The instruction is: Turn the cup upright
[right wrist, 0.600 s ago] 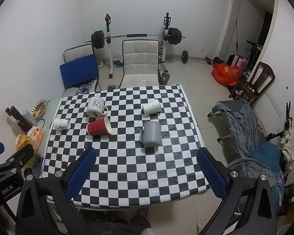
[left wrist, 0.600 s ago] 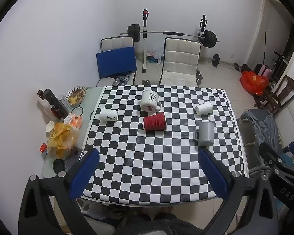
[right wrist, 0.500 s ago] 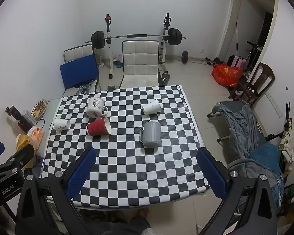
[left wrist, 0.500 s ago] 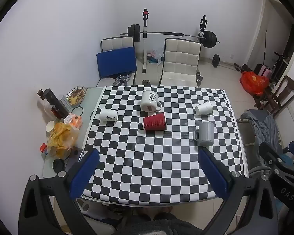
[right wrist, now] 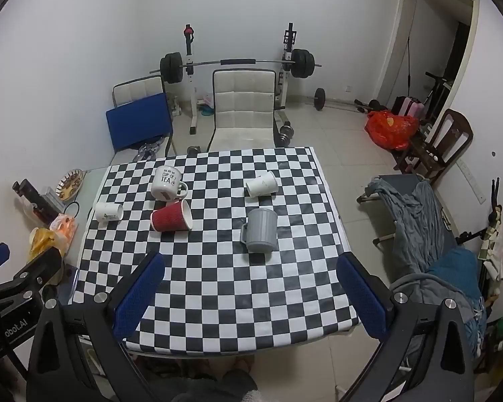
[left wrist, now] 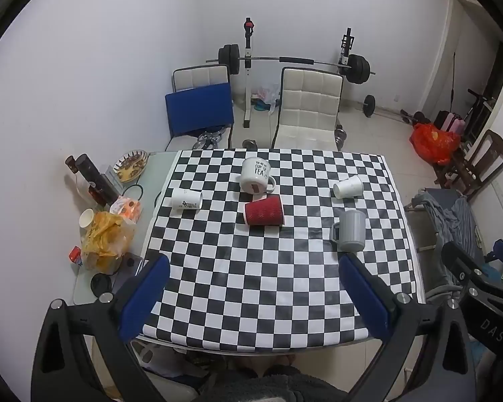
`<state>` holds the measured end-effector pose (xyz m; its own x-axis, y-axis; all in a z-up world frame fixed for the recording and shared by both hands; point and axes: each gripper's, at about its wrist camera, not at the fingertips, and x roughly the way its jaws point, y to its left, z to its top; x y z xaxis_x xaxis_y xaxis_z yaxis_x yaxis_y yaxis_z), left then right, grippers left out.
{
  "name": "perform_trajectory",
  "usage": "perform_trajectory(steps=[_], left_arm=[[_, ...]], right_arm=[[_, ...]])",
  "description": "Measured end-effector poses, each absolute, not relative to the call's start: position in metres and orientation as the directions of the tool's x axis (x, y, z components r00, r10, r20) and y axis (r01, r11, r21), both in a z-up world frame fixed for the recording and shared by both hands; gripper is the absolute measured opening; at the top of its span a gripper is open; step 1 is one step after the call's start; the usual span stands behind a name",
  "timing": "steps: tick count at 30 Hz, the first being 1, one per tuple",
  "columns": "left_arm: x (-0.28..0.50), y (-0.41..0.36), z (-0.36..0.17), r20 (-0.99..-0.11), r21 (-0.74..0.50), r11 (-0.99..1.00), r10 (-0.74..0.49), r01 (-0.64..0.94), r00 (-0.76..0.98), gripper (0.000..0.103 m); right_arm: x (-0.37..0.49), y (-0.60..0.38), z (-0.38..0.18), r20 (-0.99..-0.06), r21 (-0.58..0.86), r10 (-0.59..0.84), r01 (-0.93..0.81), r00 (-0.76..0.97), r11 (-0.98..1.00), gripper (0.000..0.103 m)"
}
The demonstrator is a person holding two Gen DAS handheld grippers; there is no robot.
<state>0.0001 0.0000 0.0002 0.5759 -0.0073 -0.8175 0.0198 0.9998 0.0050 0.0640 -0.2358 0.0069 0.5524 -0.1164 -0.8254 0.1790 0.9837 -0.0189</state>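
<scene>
Several cups sit on a checkered table (left wrist: 251, 284) (right wrist: 224, 284). A red paper cup (left wrist: 264, 215) (right wrist: 171, 220) lies on its side at the centre. A white "cup of tea" mug (left wrist: 255, 175) (right wrist: 166, 183) stands upside down behind it. A small white cup (left wrist: 185, 199) (right wrist: 108, 211) lies on its side at the left, another white cup (left wrist: 348, 186) (right wrist: 261, 184) at the right. A grey mug (left wrist: 350, 230) (right wrist: 261, 230) stands upside down. My left gripper (left wrist: 253, 296) and right gripper (right wrist: 249, 293) are open and empty, high above the table's near edge.
A side strip at the left holds a yellow bag (left wrist: 104, 241), a paper cup (left wrist: 86, 218), a dark bottle (left wrist: 92, 177) and a dish (left wrist: 130, 165). Two chairs (left wrist: 306, 107) and a barbell rack (left wrist: 248, 67) stand behind the table. A clothes-covered chair (right wrist: 415, 214) is at the right.
</scene>
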Motion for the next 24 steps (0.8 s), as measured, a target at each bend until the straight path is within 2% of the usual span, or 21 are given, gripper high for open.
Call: perform_trajectory(steps=[24], left_arm=[[0.0056,-0.0037,0.0022,-0.812,0.007,1.0,-0.008,0.023,0.583,0.103]], right_arm=[[0.0638,-0.2354,0.009,-0.824,-0.015,-0.114,0.179,0.555,0.984,0.103]])
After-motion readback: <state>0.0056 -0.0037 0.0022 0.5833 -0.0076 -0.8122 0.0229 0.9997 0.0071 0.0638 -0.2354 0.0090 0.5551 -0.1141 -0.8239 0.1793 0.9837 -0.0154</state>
